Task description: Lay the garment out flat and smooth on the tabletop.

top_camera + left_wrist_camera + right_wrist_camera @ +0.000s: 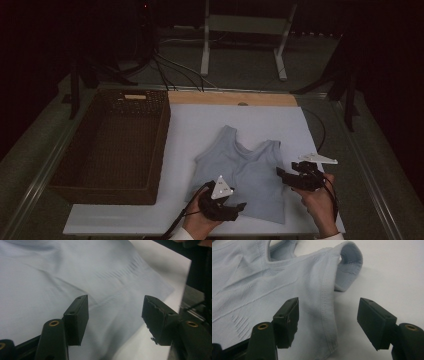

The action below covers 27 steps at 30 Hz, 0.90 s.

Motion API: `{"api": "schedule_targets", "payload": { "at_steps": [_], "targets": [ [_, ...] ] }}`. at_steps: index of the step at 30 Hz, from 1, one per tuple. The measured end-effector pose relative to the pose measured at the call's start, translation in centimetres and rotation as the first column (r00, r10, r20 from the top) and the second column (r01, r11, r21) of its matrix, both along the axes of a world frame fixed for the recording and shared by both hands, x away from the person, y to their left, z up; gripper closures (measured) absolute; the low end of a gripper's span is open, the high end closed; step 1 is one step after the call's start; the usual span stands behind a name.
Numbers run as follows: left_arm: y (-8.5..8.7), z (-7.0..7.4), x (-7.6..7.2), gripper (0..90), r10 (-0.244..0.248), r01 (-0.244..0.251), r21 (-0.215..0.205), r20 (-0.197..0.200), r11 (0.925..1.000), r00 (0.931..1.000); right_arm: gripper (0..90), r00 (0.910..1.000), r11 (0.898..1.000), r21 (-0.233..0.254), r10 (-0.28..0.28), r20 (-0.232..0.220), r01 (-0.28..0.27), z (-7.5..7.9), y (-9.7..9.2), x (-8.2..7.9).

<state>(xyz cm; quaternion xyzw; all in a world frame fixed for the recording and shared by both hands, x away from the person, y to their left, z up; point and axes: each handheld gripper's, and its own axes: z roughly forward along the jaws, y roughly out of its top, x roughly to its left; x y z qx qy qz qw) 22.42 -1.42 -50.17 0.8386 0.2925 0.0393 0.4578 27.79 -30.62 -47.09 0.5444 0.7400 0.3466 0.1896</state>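
A light blue sleeveless top (240,170) lies flat on the white board (195,125), neckline toward the far side. My left gripper (239,207) is low at the top's near left hem, pointing right. In the left gripper view its jaws (115,307) stand open over the fabric (62,277), with nothing pinched. My right gripper (281,174) is at the top's right side. In the right gripper view its jaws (328,303) stand open, and the ribbed armhole edge (327,302) runs between them untouched, with the shoulder strap (349,260) beyond.
A dark wicker basket (162,140) stands on the left, beside the board. A wooden strip (230,98) borders the board's far edge. Cables (170,70) and a white stand (245,25) lie beyond the table. Bare white board shows around the top.
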Motion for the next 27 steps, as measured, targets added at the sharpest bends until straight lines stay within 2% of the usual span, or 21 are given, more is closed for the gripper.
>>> {"api": "schedule_targets", "payload": {
  "at_steps": [6, 10, 11, 13, 22, 25, 27],
  "targets": [
    [-1.5, -0.7, -0.6, 42.2, -0.074, 0.075, 0.004, -0.026, 0.9972, 0.9969, 33.9, 1.0000, 1.000, 0.001, -0.002, 0.002, 0.002, 0.0, 0.0, 0.0],
    [-2.4, -1.2, -1.0, 46.3, -0.118, 0.119, 0.030, -0.036, 0.9924, 0.9923, 34.0, 1.0000, 1.000, 0.004, -0.008, 0.003, 0.008, 0.0, -0.1, 0.0],
    [-2.6, -1.4, -1.1, 46.9, -0.124, 0.126, 0.047, -0.033, 0.9909, 0.9917, 34.0, 1.0000, 1.000, 0.005, -0.007, 0.003, 0.007, 0.0, -0.1, 0.0],
    [-2.8, -1.7, -1.1, 47.7, -0.127, 0.129, 0.066, -0.034, 0.9894, 0.9913, 34.1, 1.0000, 1.000, 0.007, -0.008, 0.005, 0.007, 0.0, -0.1, 0.0],
    [-3.5, -2.1, -0.8, 50.5, -0.103, 0.101, 0.128, 0.014, 0.9866, 0.9946, 33.9, 0.9998, 1.000, 0.007, -0.015, 0.014, 0.015, 0.0, -0.3, 0.0],
    [-3.9, -2.0, -0.9, 51.4, -0.097, 0.091, 0.158, 0.030, 0.9832, 0.9949, 33.2, 0.9996, 1.000, 0.002, -0.018, 0.020, 0.018, 0.0, -0.2, 0.0],
    [-4.1, -2.0, -1.3, 51.3, -0.107, 0.095, 0.190, 0.053, 0.9772, 0.9928, 33.1, 0.9997, 1.000, -0.001, -0.017, 0.021, 0.017, 0.0, -0.1, 0.0]
  ]
}}
